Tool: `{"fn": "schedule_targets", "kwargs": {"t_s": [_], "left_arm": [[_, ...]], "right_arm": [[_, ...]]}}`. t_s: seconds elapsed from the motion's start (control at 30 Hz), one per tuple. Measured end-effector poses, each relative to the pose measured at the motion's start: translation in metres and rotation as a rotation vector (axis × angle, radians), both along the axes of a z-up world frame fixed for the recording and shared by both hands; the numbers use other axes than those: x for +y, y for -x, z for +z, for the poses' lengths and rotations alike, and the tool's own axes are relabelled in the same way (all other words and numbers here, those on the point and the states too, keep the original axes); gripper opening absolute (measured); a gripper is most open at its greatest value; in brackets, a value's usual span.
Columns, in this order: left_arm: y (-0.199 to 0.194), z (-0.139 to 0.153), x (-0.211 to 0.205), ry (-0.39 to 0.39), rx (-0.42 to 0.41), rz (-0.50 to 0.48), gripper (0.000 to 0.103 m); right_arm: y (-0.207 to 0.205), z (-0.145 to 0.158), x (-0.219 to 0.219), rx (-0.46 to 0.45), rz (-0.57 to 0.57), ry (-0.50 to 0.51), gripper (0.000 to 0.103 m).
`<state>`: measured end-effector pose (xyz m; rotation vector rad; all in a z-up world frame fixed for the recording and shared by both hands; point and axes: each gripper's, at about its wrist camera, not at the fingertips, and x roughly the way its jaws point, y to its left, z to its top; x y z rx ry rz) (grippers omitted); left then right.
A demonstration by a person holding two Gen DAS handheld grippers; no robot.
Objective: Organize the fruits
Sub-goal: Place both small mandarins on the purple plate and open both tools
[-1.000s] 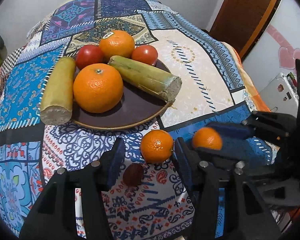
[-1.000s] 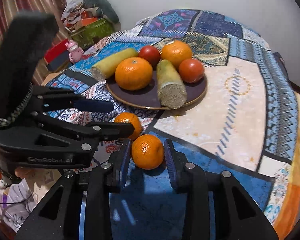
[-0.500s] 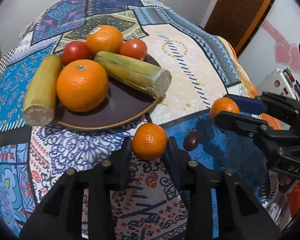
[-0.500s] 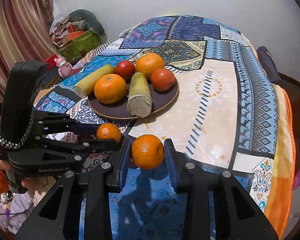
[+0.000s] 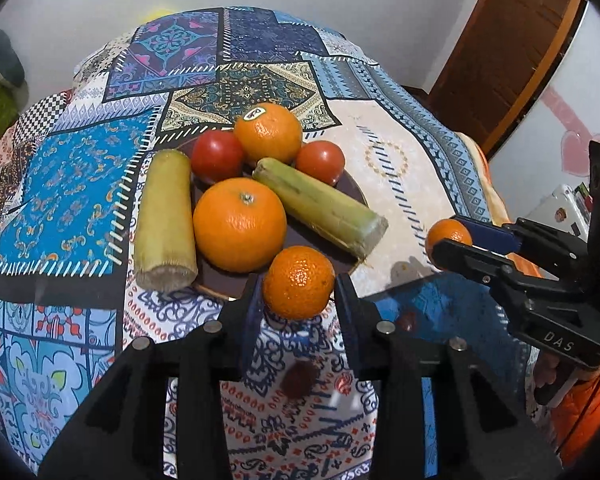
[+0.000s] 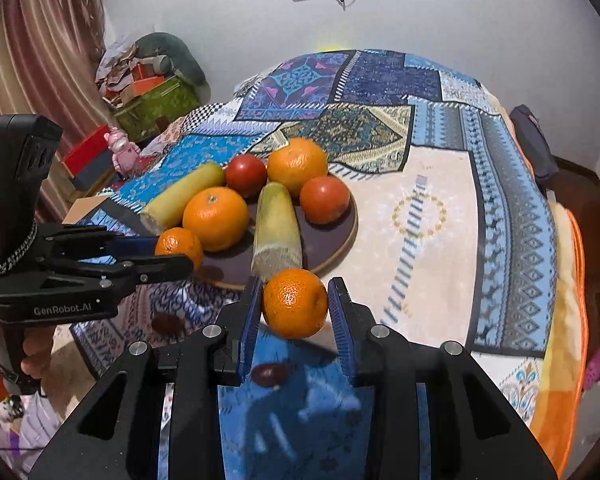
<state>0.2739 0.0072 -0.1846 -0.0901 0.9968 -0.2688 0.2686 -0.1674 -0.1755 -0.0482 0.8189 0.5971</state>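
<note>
My left gripper [image 5: 298,300] is shut on a small tangerine [image 5: 298,282] and holds it above the near rim of the dark round plate [image 5: 320,248]. My right gripper [image 6: 294,312] is shut on another tangerine [image 6: 295,303], raised just in front of the plate [image 6: 332,240]. The plate holds two large oranges [image 5: 239,224], two tomatoes [image 5: 217,155] and a sugarcane piece [image 5: 320,208]. A second cane piece [image 5: 165,216] leans at the plate's left edge. Each gripper shows in the other's view: the left [image 6: 172,254] and the right [image 5: 448,240].
Two dark dates lie on the patchwork cloth, one below my left gripper [image 5: 298,378] and one below my right [image 6: 268,374]. The round table drops off at its edges. Boxes and clutter [image 6: 148,92] stand at the left wall, a wooden door [image 5: 512,52] at the right.
Both grippers have lifted their tangerines off the cloth and moved forward toward the plate. The left closed on its tangerine within the last second.
</note>
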Motion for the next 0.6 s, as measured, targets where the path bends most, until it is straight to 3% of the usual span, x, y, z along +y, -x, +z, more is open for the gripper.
{"fn": "schedule_targets", "kwargs": {"t_s": [0.6], "left_arm": [[-0.027, -0.015, -0.019, 0.015, 0.032, 0.022, 0.036]], "right_arm": [[-0.036, -0.005, 0.011, 0.013, -0.032, 0.008, 0.031]]}}
